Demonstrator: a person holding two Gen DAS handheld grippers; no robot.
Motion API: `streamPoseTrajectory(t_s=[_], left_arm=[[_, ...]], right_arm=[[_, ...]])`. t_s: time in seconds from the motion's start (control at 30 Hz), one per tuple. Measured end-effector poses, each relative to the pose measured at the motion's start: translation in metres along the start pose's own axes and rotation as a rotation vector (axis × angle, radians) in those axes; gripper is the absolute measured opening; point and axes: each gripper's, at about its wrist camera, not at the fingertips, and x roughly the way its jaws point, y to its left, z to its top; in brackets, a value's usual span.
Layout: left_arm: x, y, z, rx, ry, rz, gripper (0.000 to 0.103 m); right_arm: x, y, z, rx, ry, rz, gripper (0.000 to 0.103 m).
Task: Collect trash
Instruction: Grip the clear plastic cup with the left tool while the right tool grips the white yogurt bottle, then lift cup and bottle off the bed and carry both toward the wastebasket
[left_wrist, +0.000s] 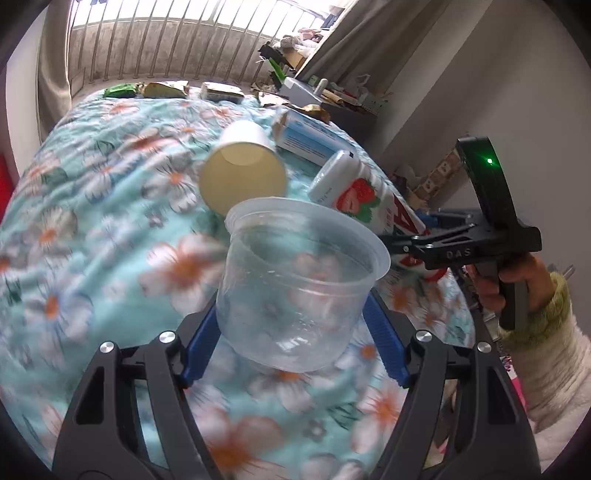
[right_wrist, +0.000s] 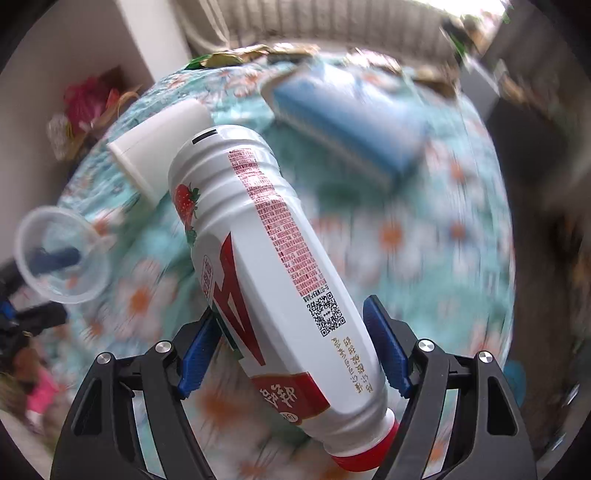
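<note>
A clear plastic cup (left_wrist: 295, 280) hangs above the flowered bedspread (left_wrist: 110, 221), mouth tilted up, with my left gripper (left_wrist: 291, 314) shut on its sides. In the right wrist view a white strawberry drink bottle (right_wrist: 273, 258) with a red cap points its cap toward the camera, and my right gripper (right_wrist: 291, 310) is shut on its body. The left wrist view has that bottle (left_wrist: 358, 195) at the right, and a hand in a fuzzy sleeve (left_wrist: 546, 332) holding the right gripper (left_wrist: 406, 243). The clear cup (right_wrist: 62, 254) shows at the left of the right wrist view.
A paper cup (left_wrist: 243, 166) and a blue box (left_wrist: 314, 140) lie on the bed beyond both grippers. Gold and green wrappers (left_wrist: 166, 89) line the far edge below a barred window. A cluttered desk (left_wrist: 332, 96) stands at the right, by a grey wall.
</note>
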Motion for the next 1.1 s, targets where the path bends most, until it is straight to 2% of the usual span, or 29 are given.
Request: streamPoseTrajectory(t_s=[0.17, 0.27, 0.37, 0.43, 0.57, 0.77, 0.93, 1.1], left_arm=[[0.003, -0.025, -0.029, 0.035, 0.011, 0.017, 0.067], [0.007, -0.033, -0.041, 0.043, 0.029, 0.041, 0.067], [0.004, -0.036, -0.044, 0.054, 0.024, 0.056, 0.068], [0.001, -0.039, -0.044, 0.075, 0.021, 0.070, 0.076], [-0.006, -0.046, -0.041, 0.145, 0.007, 0.129, 0.079], [-0.003, -0.052, -0.038, 0.198, 0.028, 0.164, 0.081], [0.002, -0.049, -0.033, 0.159, 0.050, 0.167, 0.081], [0.011, -0.038, -0.027, 0.080, 0.066, 0.161, 0.079]], right_arm=[[-0.023, -0.014, -0.059, 0.146, -0.025, 0.034, 0.074], [-0.028, -0.015, -0.083, 0.210, -0.045, 0.062, 0.074], [-0.032, -0.013, -0.095, 0.217, -0.072, 0.037, 0.075], [-0.033, -0.009, -0.096, 0.203, -0.077, 0.014, 0.075], [-0.032, -0.002, -0.092, 0.170, -0.068, -0.016, 0.075], [-0.032, 0.007, -0.089, 0.101, -0.058, -0.045, 0.076], [-0.027, 0.008, -0.083, 0.075, -0.041, -0.045, 0.076], [-0.021, -0.001, -0.082, 0.117, -0.044, 0.001, 0.076]])
